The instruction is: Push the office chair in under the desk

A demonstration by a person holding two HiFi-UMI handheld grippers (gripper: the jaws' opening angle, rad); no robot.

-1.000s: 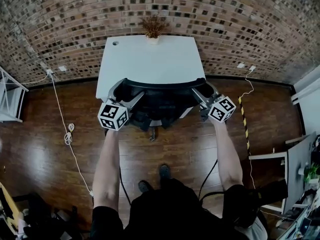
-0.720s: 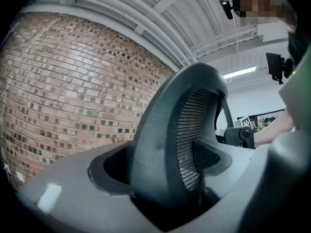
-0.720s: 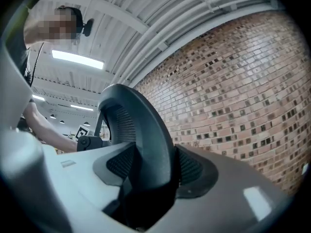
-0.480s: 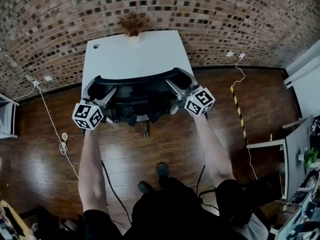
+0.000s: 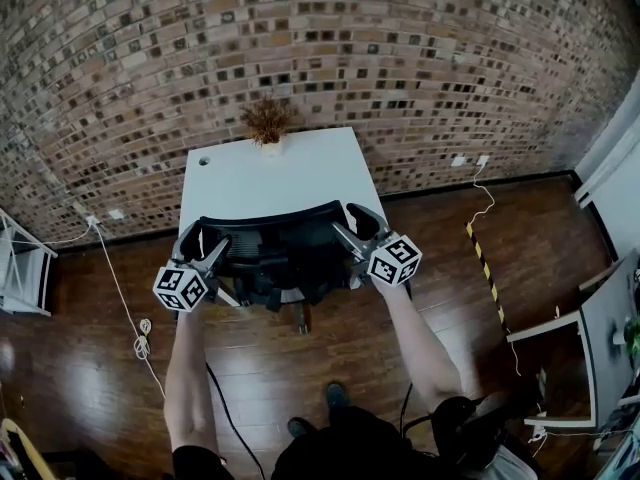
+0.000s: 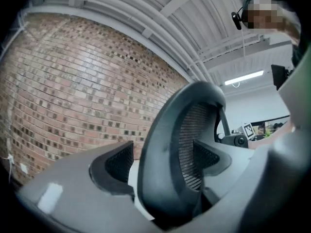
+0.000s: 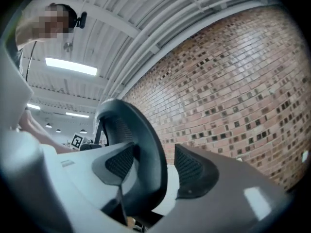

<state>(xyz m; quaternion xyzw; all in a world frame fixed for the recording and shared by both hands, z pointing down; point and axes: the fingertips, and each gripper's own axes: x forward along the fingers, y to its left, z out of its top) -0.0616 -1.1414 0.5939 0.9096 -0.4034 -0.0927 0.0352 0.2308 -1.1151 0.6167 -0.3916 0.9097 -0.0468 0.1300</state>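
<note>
Arms outstretched, left gripper [image 6: 160,160] agape, right gripper [image 7: 154,166] just opened wider astride backrest [image 5: 275,220].

We wore a dark top [image 5: 345,453] with short sleeves, and dark shoes [image 5: 337,396]. The left gripper [image 5: 200,240] and the right gripper [image 5: 347,220] each had a white cube [image 5: 182,288] printed with black square markers. Both had smooth grey jaws and black, finely dotted pads [image 6: 119,161]. A thin black cable [image 5: 225,413] ran beside our left arm.
</note>
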